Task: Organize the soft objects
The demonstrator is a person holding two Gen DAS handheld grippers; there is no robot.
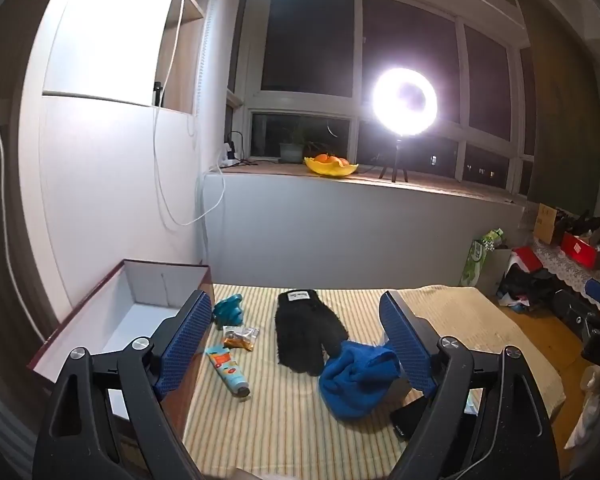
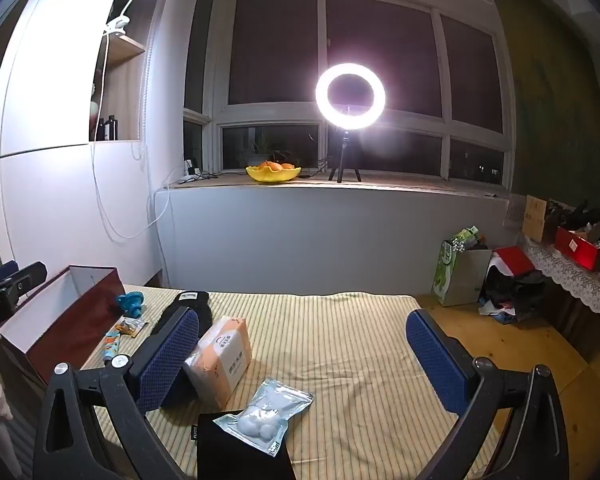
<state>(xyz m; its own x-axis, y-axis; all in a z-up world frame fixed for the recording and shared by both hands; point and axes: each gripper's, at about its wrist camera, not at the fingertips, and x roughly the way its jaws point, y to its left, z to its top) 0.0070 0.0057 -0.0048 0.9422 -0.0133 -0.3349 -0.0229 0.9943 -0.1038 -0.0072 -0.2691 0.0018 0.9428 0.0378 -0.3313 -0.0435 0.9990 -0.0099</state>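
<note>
In the left wrist view a black fuzzy glove (image 1: pixel 304 328) lies flat on the striped cloth (image 1: pixel 284 420), and a crumpled blue fleece piece (image 1: pixel 356 380) overlaps its near right corner. My left gripper (image 1: pixel 296 300) hovers above both, open and holding nothing. An open white-lined box (image 1: pixel 100 320) stands to the left. In the right wrist view a soft tissue pack (image 2: pixel 222 360) rests by the left finger, with a clear bag of cotton balls (image 2: pixel 266 414) lying on a black item (image 2: pixel 240 452). My right gripper (image 2: pixel 304 318) is wide open and empty.
A teal toy (image 1: pixel 229 310), a snack packet (image 1: pixel 240 338) and a printed tube (image 1: pixel 228 370) lie beside the box. A ring light (image 2: pixel 350 96) and a yellow fruit bowl (image 2: pixel 274 172) sit on the windowsill. Bags and boxes (image 2: pixel 512 276) crowd the floor at right.
</note>
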